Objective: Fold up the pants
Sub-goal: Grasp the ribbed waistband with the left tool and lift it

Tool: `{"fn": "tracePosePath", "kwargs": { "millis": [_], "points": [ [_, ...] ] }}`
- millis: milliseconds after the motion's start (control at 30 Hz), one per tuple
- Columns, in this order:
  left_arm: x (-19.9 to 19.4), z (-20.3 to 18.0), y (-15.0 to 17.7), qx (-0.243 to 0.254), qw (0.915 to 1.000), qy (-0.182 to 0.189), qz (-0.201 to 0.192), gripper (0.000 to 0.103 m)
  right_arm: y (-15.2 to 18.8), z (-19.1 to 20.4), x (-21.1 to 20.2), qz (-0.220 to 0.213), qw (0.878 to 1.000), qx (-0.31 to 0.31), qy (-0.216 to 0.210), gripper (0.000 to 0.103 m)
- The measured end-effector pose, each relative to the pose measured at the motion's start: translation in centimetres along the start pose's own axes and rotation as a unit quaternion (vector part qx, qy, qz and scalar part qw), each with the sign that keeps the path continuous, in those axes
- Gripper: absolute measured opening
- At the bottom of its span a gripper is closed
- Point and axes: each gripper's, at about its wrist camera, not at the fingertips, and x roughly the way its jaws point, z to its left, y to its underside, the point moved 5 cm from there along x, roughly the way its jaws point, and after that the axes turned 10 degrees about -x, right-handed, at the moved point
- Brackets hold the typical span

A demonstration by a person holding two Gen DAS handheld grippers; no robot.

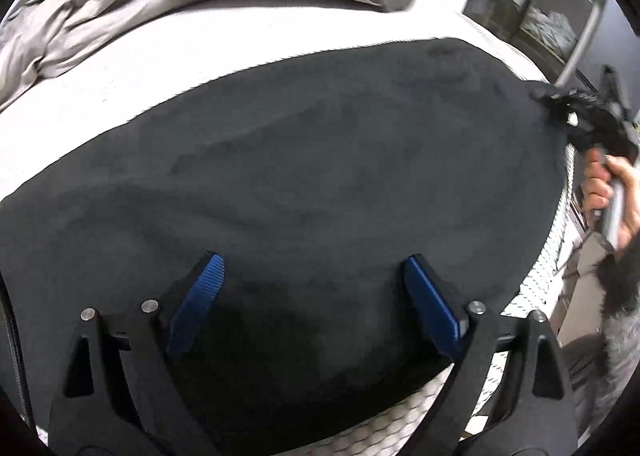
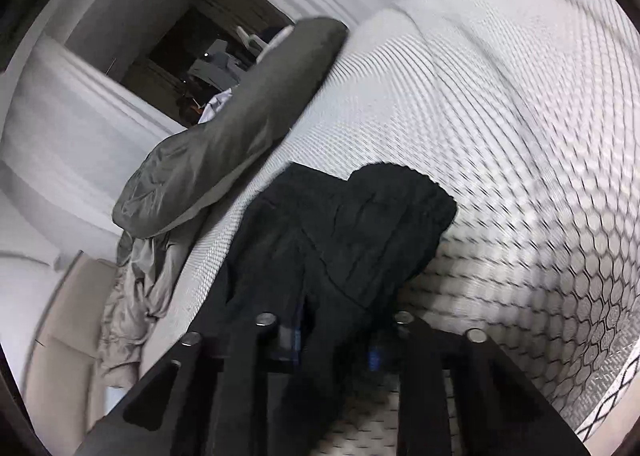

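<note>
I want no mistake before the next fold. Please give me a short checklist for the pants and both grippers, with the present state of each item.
1. Right gripper shut on the pants edge: ok, dark cloth is bunched between its fingers.
2. Left gripper open above the pants: ok, nothing held.
3. Pants flat on the mattress: ok in the left view; creased near the right grip.
4. Grey bedding clear of the pants: ok.
5. Far pants end aligned: cannot tell.

Bed: white quilted mattress (image 2: 500, 104)
Bedding: grey pillow (image 2: 224, 136), crumpled duvet (image 1: 76, 28)
Behind: white wall (image 2: 80, 128), dark window (image 2: 192, 48)
</note>
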Motion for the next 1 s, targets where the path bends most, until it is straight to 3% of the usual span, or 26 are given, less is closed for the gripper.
{"fn": "tracePosePath", "kwargs": {
  "millis": [100, 167, 233, 267, 333, 367, 433, 500, 533, 600, 667, 700, 733, 767, 867, 1000],
  "points": [
    [-0.8, 1.9, -0.7, -0.024, 0.9996, 0.001, -0.012, 0.091, -0.8, 7.3, -1.4, -0.014, 0.994, -0.088, -0.058, 0.015],
    [-1.8, 3.6, -1.1, -0.056, 0.9980, 0.008, -0.028, 0.091, 0.4, 13.8, -2.2, -0.004, 0.980, -0.167, -0.112, 0.015],
    [-2.5, 5.7, -1.7, -0.090, 0.9950, 0.015, -0.040, 0.090, 3.2, 20.5, -1.9, 0.029, 0.953, -0.246, -0.176, 0.020],
    [-3.1, 6.9, -1.6, -0.110, 0.9927, 0.012, -0.046, 0.090, 5.3, 23.2, -1.4, 0.060, 0.936, -0.282, -0.204, 0.023],
    [-4.1, 9.7, -1.7, -0.142, 0.9878, -0.004, -0.062, 0.090, 11.1, 27.6, 0.4, 0.152, 0.890, -0.354, -0.243, 0.072],
    [-4.7, 10.9, -1.6, -0.160, 0.9843, -0.011, -0.073, 0.090, 14.2, 28.9, 1.2, 0.192, 0.865, -0.390, -0.250, 0.078],
    [-5.8, 13.1, -1.2, -0.182, 0.9798, -0.014, -0.082, 0.090, 19.4, 30.2, 2.8, 0.239, 0.820, -0.474, -0.215, 0.073],
    [-6.3, 14.1, -0.9, -0.194, 0.9774, -0.003, -0.084, 0.090, 21.4, 30.6, 3.1, 0.261, 0.795, -0.507, -0.206, 0.071],
    [-6.6, 14.5, -0.7, -0.196, 0.9771, 0.004, -0.083, 0.090, 21.3, 30.7, 2.7, 0.263, 0.794, -0.504, -0.216, 0.072],
    [-6.3, 14.7, -0.8, -0.192, 0.9783, 0.026, -0.073, 0.085, 19.3, 31.0, 2.1, 0.235, 0.810, -0.489, -0.223, 0.072],
    [-5.4, 13.6, -0.9, -0.187, 0.9784, 0.068, -0.054, 0.069, 16.7, 29.0, -0.2, 0.196, 0.837, -0.460, -0.224, 0.078],
    [-4.7, 13.1, -1.2, -0.188, 0.9769, 0.092, -0.042, 0.065, 15.5, 28.3, -0.3, 0.178, 0.851, -0.444, -0.217, 0.080],
    [-3.9, 12.1, -1.2, -0.187, 0.9747, 0.119, -0.027, 0.058, 13.8, 26.9, -0.2, 0.157, 0.871, -0.421, -0.197, 0.080],
    [-3.0, 11.0, -1.1, -0.184, 0.9718, 0.148, -0.001, 0.052, 13.3, 26.3, 0.4, 0.150, 0.882, -0.409, -0.179, 0.080],
    [-0.7, 9.2, -1.0, -0.189, 0.9599, 0.200, 0.053, 0.050, 10.9, 23.4, 2.7, 0.150, 0.913, -0.360, -0.123, 0.080],
    [1.4, 8.2, -1.8, -0.211, 0.9493, 0.225, 0.060, 0.055, 10.0, 20.3, 5.1, 0.175, 0.925, -0.322, -0.100, 0.080]
  ]
}}
